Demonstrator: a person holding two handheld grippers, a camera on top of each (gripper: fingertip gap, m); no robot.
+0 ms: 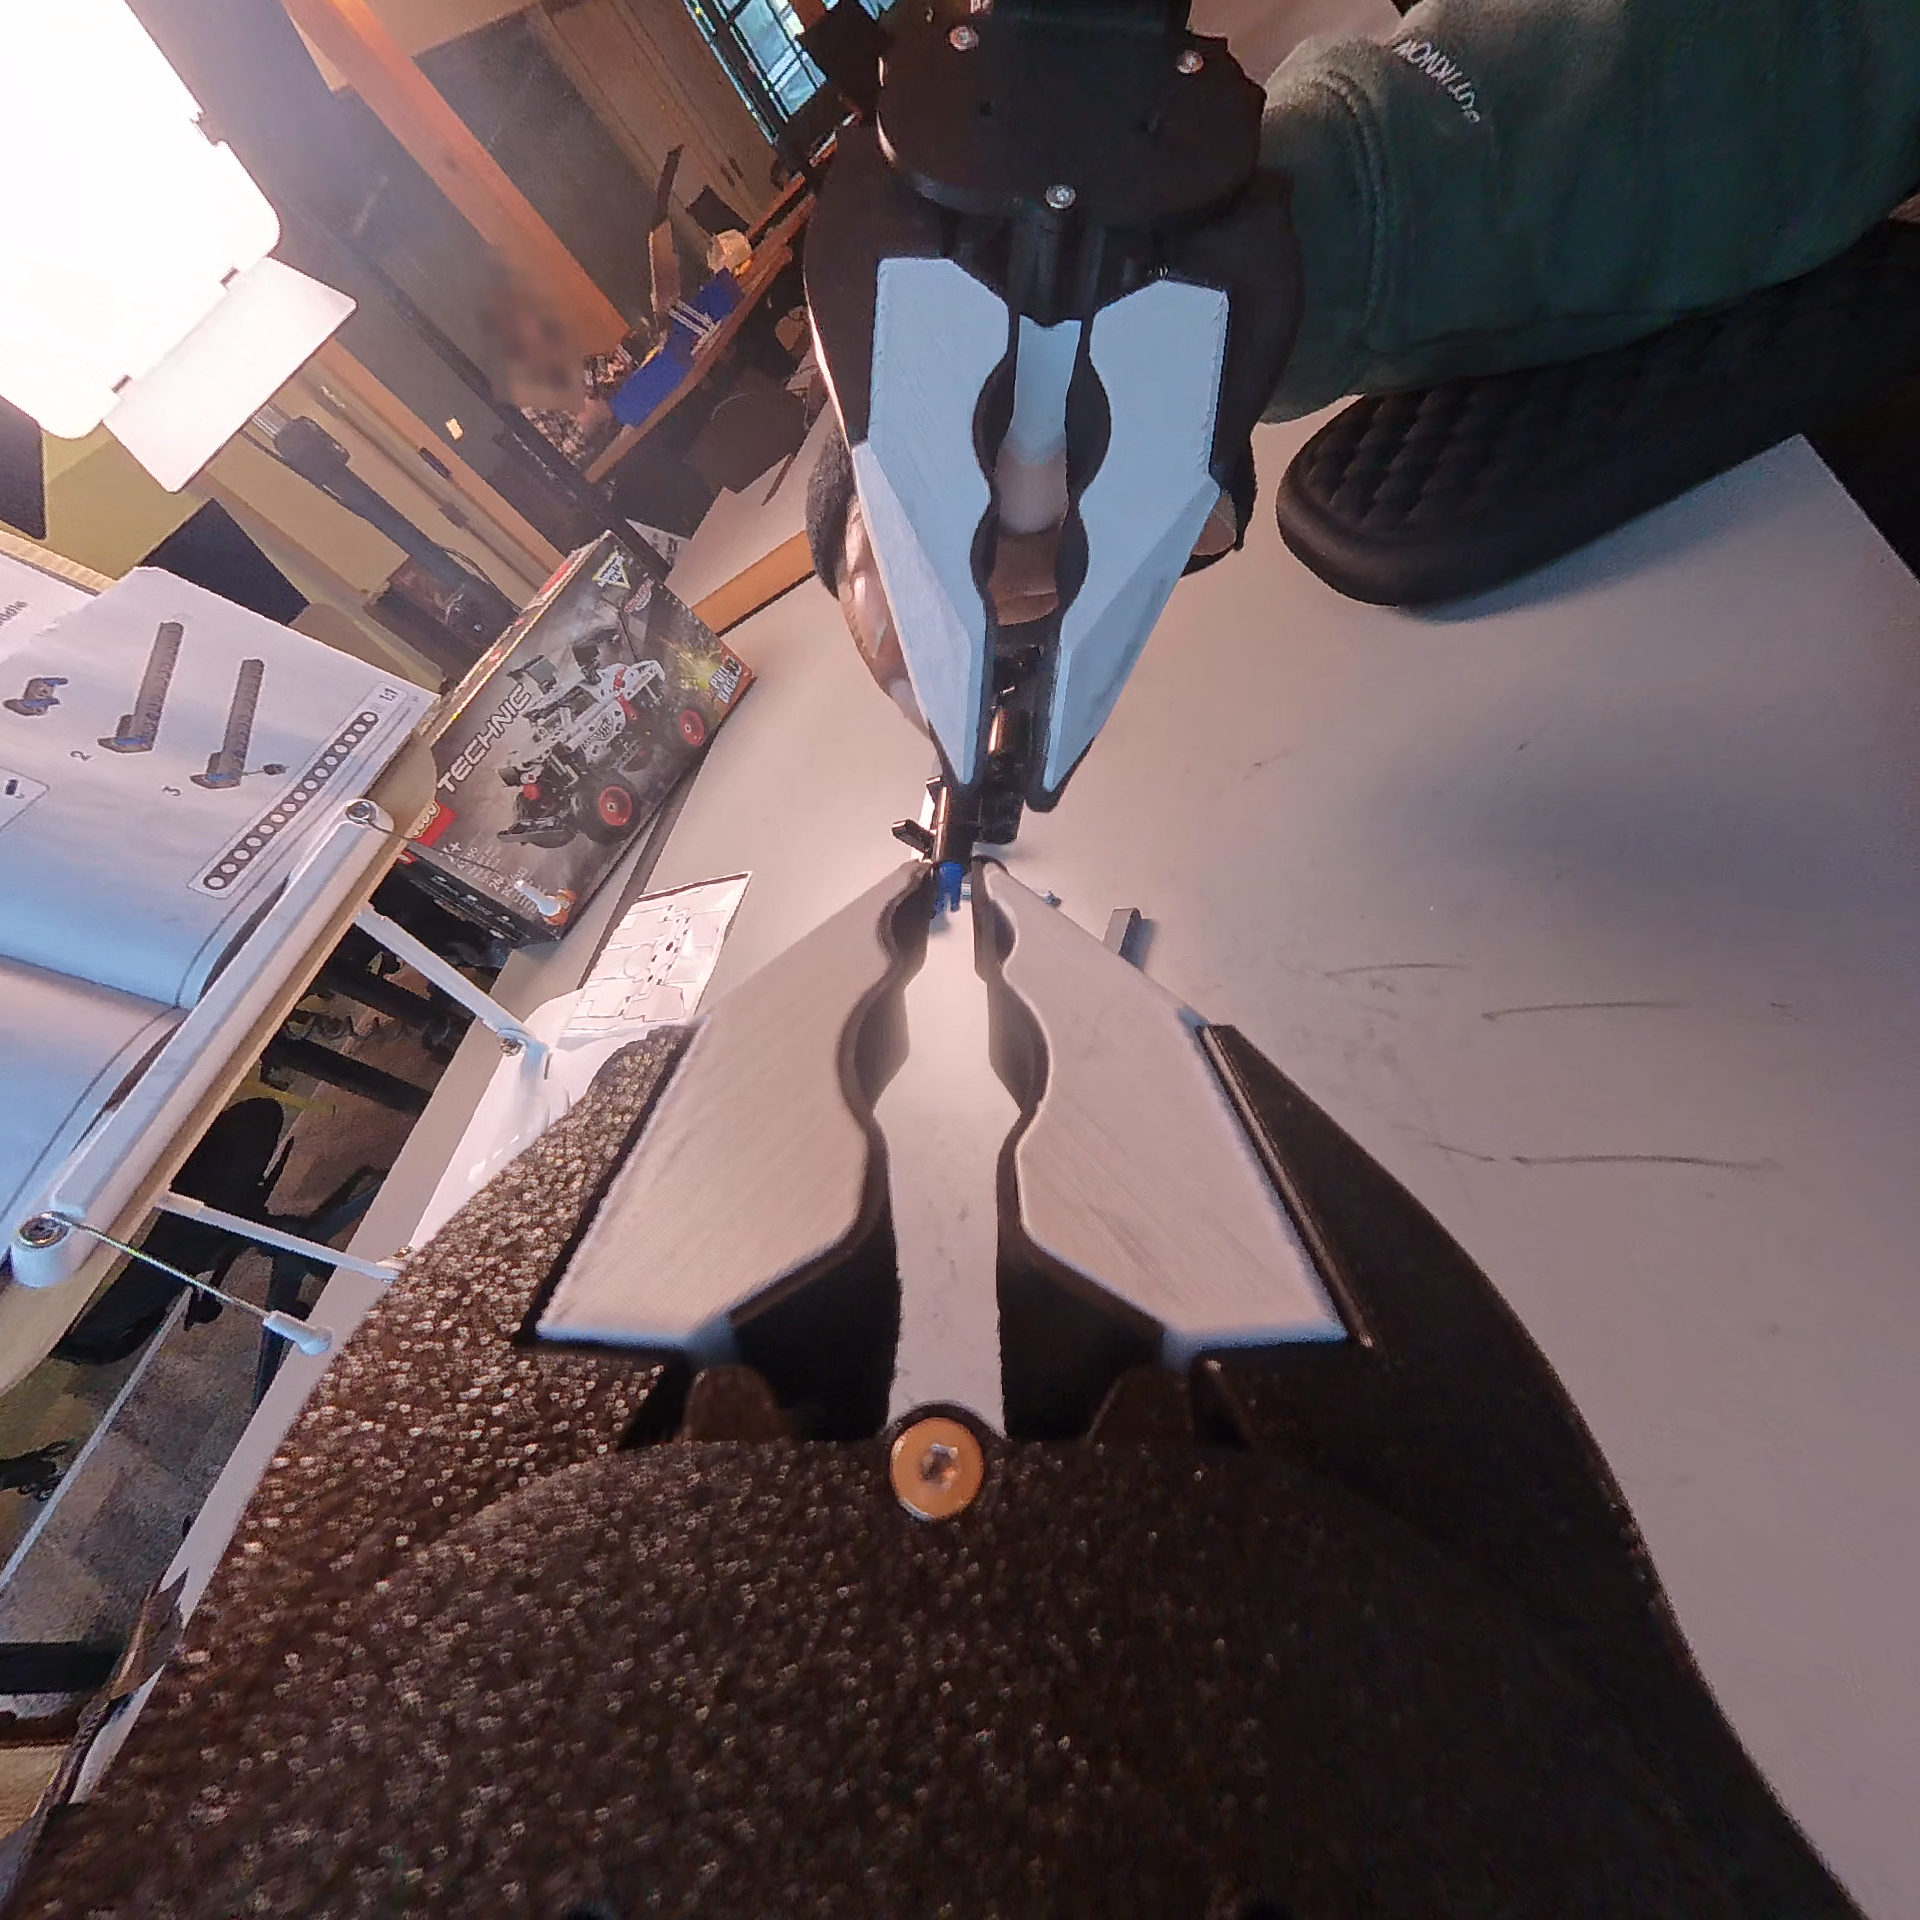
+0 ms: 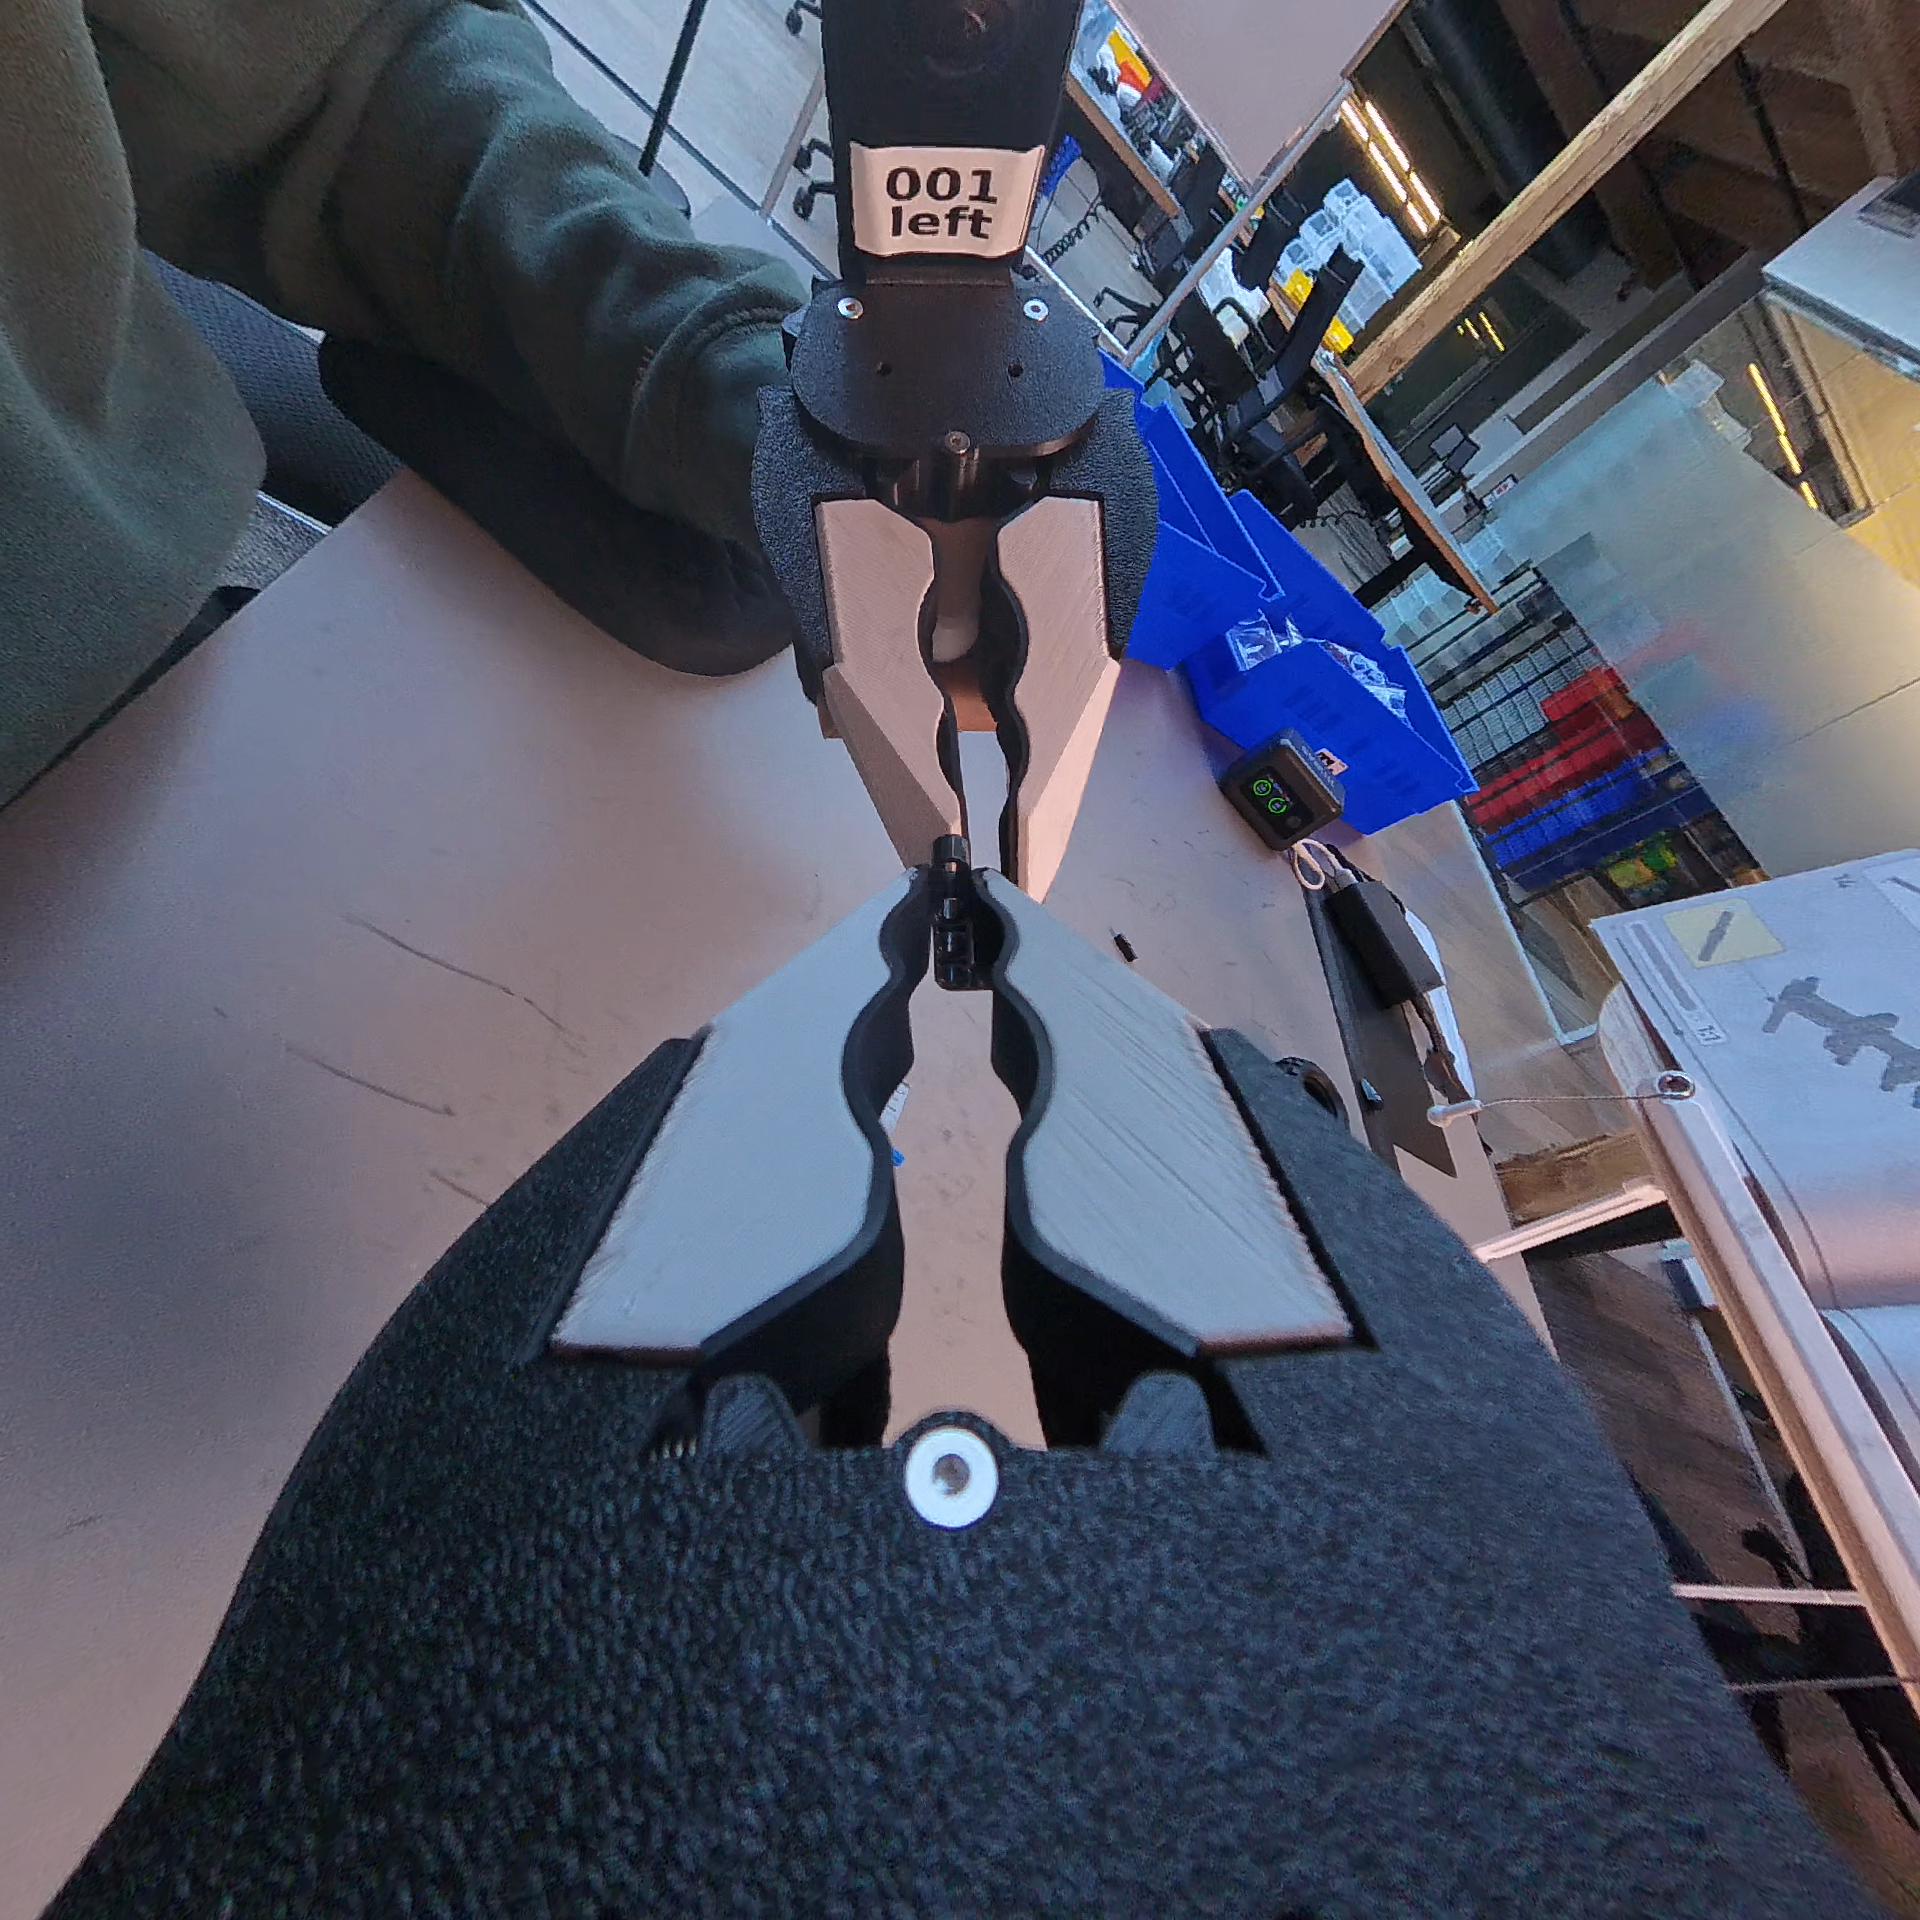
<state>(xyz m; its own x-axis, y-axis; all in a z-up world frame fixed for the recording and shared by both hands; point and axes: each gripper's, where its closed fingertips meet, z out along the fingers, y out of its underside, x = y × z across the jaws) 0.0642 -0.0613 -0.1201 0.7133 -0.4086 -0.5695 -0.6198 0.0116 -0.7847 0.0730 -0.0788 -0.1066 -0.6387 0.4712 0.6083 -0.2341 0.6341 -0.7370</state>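
both grippers are meeting tip to tip: right gripper (image 2: 951,883) pinching a black piece (image 2: 952,940), left gripper (image 1: 951,878) nipping a blue pin (image 1: 948,881) at 12 o'clock.

Black grippers, pale jaws, green sleeves (image 2: 436,239)

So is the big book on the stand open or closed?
Open. The instruction booklet lies spread on its white stand, pages of building-step pictures facing up, with a thin wire across the page.
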